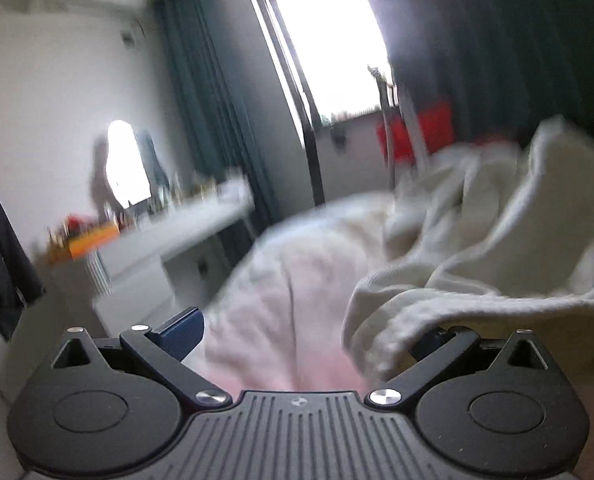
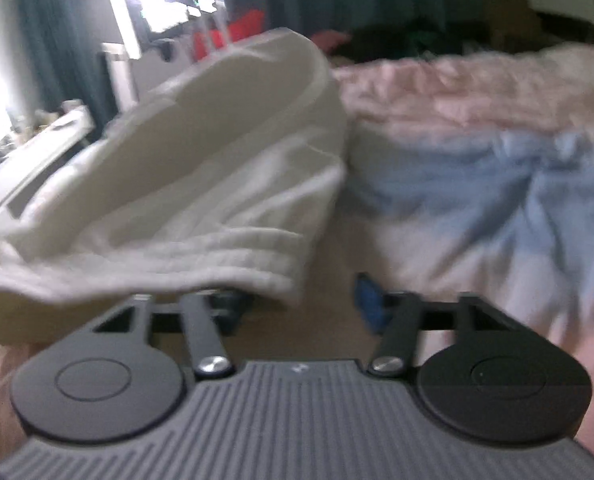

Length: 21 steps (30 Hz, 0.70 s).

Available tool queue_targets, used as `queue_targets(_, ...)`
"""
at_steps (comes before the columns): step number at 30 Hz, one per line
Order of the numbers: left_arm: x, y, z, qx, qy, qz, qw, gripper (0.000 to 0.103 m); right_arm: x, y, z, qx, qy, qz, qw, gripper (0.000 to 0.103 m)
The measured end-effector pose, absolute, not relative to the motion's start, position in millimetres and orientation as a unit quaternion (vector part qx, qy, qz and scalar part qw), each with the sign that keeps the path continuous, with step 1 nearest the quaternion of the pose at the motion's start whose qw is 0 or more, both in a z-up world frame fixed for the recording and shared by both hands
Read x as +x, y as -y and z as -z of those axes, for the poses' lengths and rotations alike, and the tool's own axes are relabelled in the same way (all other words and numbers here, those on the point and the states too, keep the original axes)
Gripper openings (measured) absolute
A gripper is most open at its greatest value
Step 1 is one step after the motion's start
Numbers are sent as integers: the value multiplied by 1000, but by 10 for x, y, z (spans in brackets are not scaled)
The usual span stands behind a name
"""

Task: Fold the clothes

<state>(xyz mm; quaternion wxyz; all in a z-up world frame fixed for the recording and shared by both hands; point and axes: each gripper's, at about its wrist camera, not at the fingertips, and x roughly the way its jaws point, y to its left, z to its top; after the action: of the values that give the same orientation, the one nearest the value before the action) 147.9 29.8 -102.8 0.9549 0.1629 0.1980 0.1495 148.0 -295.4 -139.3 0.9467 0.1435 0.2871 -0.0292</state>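
A cream-white ribbed garment [image 1: 477, 248] lies crumpled on the bed at the right of the left wrist view. My left gripper [image 1: 301, 330] is open; its left blue pad [image 1: 181, 332] is bare and the garment's hem drapes over its right finger [image 1: 437, 338]. In the right wrist view the same garment [image 2: 201, 184] fills the left half and hangs over the left finger of my right gripper [image 2: 301, 304], which is open; its right blue pad [image 2: 371, 306] is bare. Both views are motion-blurred.
The bed has a pink cover [image 1: 281, 280] with a pale blue patch [image 2: 477, 192]. A white dresser [image 1: 169, 240] with a mirror and small items stands to the left. Dark clothes [image 2: 417, 40] lie at the bed's far end, by a window [image 1: 325, 36] and teal curtains.
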Motion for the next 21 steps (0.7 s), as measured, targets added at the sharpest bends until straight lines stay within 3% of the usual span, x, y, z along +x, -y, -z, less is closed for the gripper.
queue_targets(1,1496,-311,1080,166,-213,-154,950,102,1451,2947,1327,143,-278,20,950,23)
queue_targets(3,1496,-350,1162,162,-236,-151,946,102,1338,2916,1207,144,-255,15,956,15)
queue_targets(11,1245,-429,820,111,-169,-142,969,103,1130,3085,827,169,-182,35,968,10)
queue_targets(15,1132,-412,669,115,-134,-147,973,103,1049,3162,898,187,-224,17,956,10)
queue_targets(21,1359,-531,913,89,-254,-105,957,101,1127,3189,1120,207,-332,-7,920,13)
